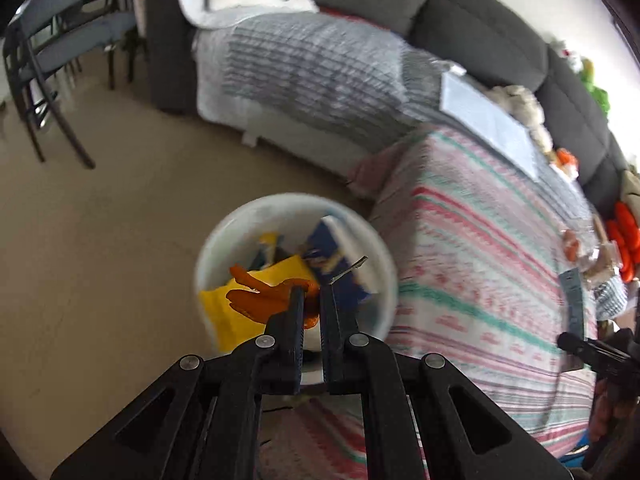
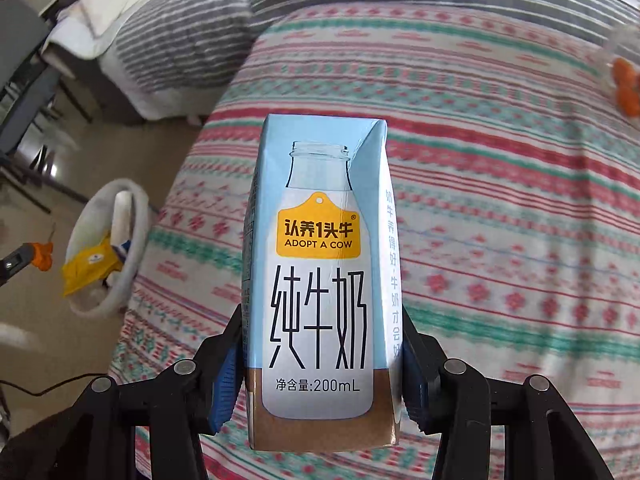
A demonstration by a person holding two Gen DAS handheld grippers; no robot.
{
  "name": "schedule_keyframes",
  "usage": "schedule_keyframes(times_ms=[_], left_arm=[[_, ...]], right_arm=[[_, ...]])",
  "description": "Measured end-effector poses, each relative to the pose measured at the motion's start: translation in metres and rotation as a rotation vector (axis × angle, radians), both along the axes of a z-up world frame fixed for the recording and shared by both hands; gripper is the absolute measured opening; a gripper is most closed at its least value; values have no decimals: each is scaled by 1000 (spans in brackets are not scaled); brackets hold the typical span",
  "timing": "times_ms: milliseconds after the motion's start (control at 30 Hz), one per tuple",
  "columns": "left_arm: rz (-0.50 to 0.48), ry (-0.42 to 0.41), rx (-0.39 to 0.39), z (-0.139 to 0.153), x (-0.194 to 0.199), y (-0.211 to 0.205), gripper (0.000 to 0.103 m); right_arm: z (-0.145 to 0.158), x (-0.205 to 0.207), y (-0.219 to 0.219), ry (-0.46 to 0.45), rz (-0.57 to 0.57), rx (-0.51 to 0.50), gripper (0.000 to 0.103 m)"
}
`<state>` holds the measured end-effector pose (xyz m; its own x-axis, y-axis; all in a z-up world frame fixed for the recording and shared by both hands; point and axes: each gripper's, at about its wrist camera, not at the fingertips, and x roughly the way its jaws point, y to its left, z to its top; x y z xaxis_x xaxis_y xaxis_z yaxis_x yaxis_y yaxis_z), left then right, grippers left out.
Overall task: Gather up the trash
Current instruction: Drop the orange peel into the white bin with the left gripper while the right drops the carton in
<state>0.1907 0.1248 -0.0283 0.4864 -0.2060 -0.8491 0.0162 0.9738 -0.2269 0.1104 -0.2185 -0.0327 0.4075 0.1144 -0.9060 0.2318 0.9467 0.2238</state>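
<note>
My left gripper (image 1: pixel 311 294) is shut on a piece of orange peel (image 1: pixel 262 296) and holds it over the white round bin (image 1: pixel 224 236) on the floor. The bin holds a yellow wrapper (image 1: pixel 236 316) and a blue carton (image 1: pixel 332 248). My right gripper (image 2: pixel 322 320) is shut on a light-blue 200 mL milk carton (image 2: pixel 320 272), held upright above the striped blanket (image 2: pixel 500 200). In the right wrist view the bin (image 2: pixel 94 208) stands at the left beside the couch, with the left gripper and its orange peel (image 2: pixel 42 256) next to it.
A dark couch (image 1: pixel 472 20) carries a grey striped cover (image 1: pixel 312 68), a white paper sheet (image 1: pixel 488 120), soft toys and orange items (image 1: pixel 624 236). Dark chairs (image 1: pixel 36 80) stand at the far left on the beige floor (image 1: pixel 100 220). A cable (image 2: pixel 44 388) lies on the floor.
</note>
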Motion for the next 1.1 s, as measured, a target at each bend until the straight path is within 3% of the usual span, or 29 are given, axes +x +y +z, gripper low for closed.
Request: schedule_keyframes(times_ms=[267,333,400,533,600,800,1100], left_arm=[[-3,-13,2,-17,22,6,11],[-1,18,-10,-19,23,8,27],[18,15,13,-19,21,11,65],[35,-30,103,-10,8,21,76],[52,-25,157,-10,0,28,86],[49,5,293,-20,-28,55,91],[66,2,274,-15,-51,87,93]], right_arm=[[-9,21,35,6,46,-2,57],[-10,25,43,5,60,-4,57],[-11,29,51,2,74,-5,57],[-10,39,70,-10,107,-6,57],[-9,45,82,-18,127,-7,57],[-12,68,131,-39,219,10,57],[-38,104,200,-52,313,28,58]])
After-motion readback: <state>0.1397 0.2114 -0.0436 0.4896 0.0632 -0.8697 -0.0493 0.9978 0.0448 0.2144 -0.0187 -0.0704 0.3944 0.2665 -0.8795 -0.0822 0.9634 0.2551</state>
